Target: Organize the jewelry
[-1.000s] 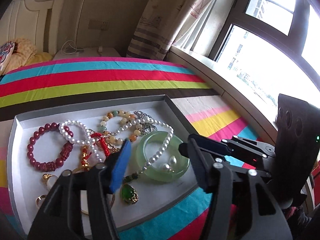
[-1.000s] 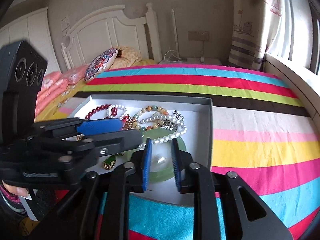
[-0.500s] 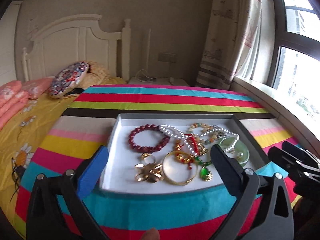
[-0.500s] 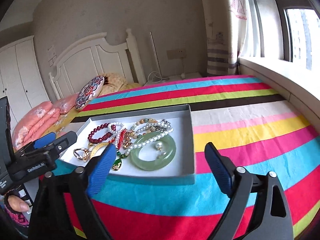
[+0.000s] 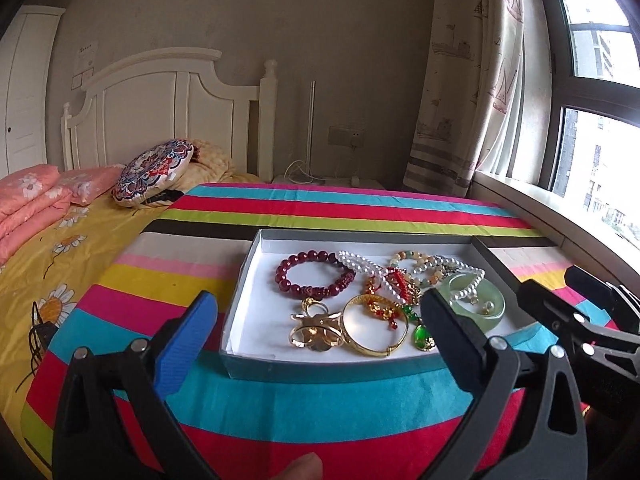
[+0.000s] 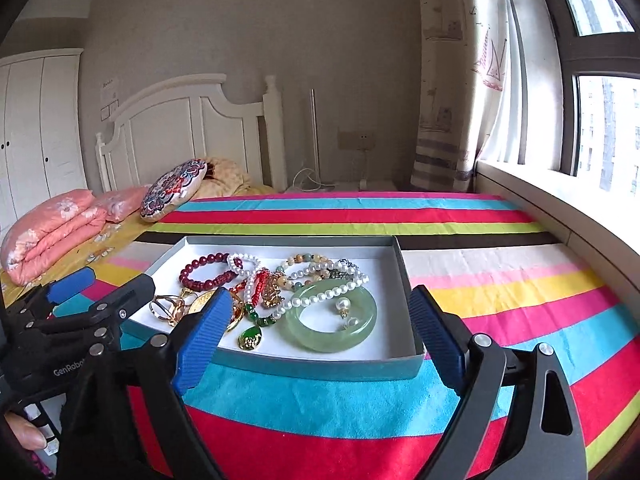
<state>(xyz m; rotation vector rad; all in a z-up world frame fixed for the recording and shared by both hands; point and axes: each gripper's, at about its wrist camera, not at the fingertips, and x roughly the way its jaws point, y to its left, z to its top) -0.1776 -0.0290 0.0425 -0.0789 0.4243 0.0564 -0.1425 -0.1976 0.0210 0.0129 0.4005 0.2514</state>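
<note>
A grey tray (image 5: 256,264) lined in white lies on the striped bedspread and holds tangled jewelry. In it are a dark red bead bracelet (image 5: 298,262), pearl strands (image 5: 360,264), a gold bangle (image 5: 372,346), gold rings (image 5: 316,332), a green pendant (image 5: 423,336) and a pale jade bangle (image 6: 360,332) with pearl earrings inside its ring. My left gripper (image 5: 316,308) hovers open before the tray's near edge, with nothing between its fingers. Further right along that edge my right gripper (image 6: 320,300) is also open and empty, above the tray's (image 6: 404,276) front wall.
The striped bedspread (image 6: 480,280) stretches right to a window sill (image 6: 560,200). A patterned round cushion (image 5: 154,172), folded pink quilts (image 6: 52,228) and a white headboard (image 5: 160,92) lie behind on the left. A thumb tip (image 5: 304,468) shows at the bottom edge.
Both grippers have drawn back from over the tray to its near edge. Their jaws have spread wide, and the left view has swung from the window toward the headboard.
</note>
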